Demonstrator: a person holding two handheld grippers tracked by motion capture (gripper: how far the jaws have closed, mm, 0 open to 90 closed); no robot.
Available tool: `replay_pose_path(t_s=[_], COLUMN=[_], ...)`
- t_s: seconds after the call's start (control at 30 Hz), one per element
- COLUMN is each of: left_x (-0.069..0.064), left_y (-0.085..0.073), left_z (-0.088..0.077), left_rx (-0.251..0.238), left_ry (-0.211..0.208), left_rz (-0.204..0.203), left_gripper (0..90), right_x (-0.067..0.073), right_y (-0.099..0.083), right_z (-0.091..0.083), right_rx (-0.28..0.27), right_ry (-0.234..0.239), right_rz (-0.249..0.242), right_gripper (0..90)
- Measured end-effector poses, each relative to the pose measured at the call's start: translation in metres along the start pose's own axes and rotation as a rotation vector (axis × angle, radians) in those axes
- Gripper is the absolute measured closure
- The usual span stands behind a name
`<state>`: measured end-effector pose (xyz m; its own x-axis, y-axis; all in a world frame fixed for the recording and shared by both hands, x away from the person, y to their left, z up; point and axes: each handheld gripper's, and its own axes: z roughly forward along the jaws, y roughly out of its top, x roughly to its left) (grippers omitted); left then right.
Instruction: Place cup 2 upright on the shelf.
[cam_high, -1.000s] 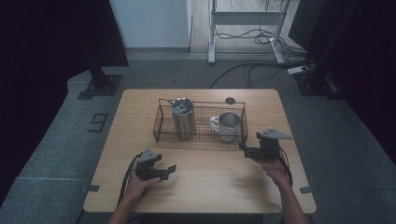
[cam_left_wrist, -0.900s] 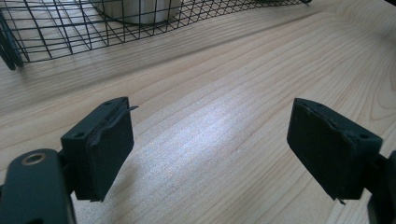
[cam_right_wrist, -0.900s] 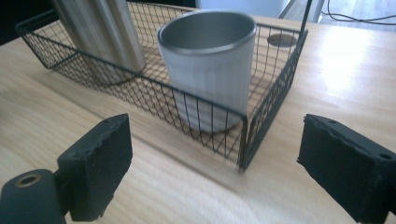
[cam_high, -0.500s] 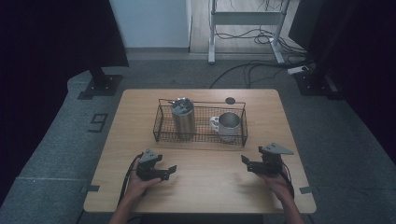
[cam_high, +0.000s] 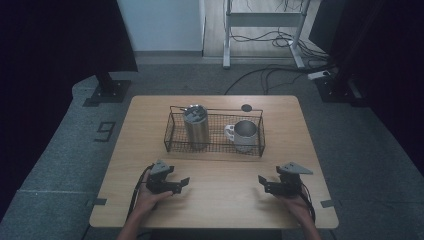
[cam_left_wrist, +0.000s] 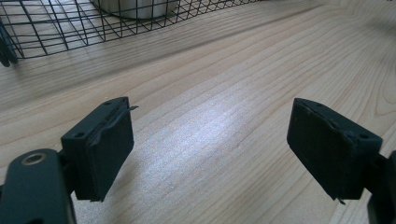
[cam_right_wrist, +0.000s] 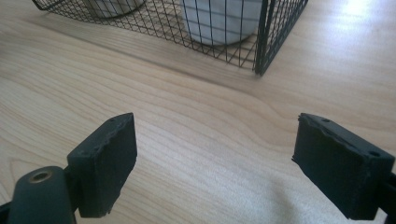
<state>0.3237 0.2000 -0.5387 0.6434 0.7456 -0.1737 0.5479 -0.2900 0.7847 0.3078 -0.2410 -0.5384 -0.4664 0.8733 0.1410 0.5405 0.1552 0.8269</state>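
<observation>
Counted: two grippers, one wire basket (cam_high: 215, 149), one steel tumbler (cam_high: 196, 126), one mug (cam_high: 245, 135), one small dark disc (cam_high: 246, 107), all on one wooden table (cam_high: 225, 205).

Left gripper (cam_high: 181, 184) at the near left, right gripper (cam_high: 264, 184) at the near right, well apart, both low over bare wood. Jaws of each released and spread wide, with only table grain between the pads.

Against a second ago: right gripper lower and nearer the table's near edge, drawn off from the basket's near right corner. Left gripper unmoved. Basket, tumbler and mug as before.

Basket at the table's middle, towards the far side, long axis running left to right. Tumbler upright in its left half, mug upright in its right half with the handle pointing left at the tumbler. Disc just beyond the far rim.
</observation>
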Motion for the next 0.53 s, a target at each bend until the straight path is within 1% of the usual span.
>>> replay_pose_path(t_s=[0.53], left_x=[-0.0014], left_y=[0.0009], left_z=[0.0001], left_rx=[0.003], left_ry=[-0.002], left_rz=[0.008], left_gripper=[14.9], right_x=[-0.0025], right_y=[-0.0035], right_z=[-0.0006], right_rx=[0.001], right_ry=[-0.013], right_rz=[0.008], right_gripper=[13.2])
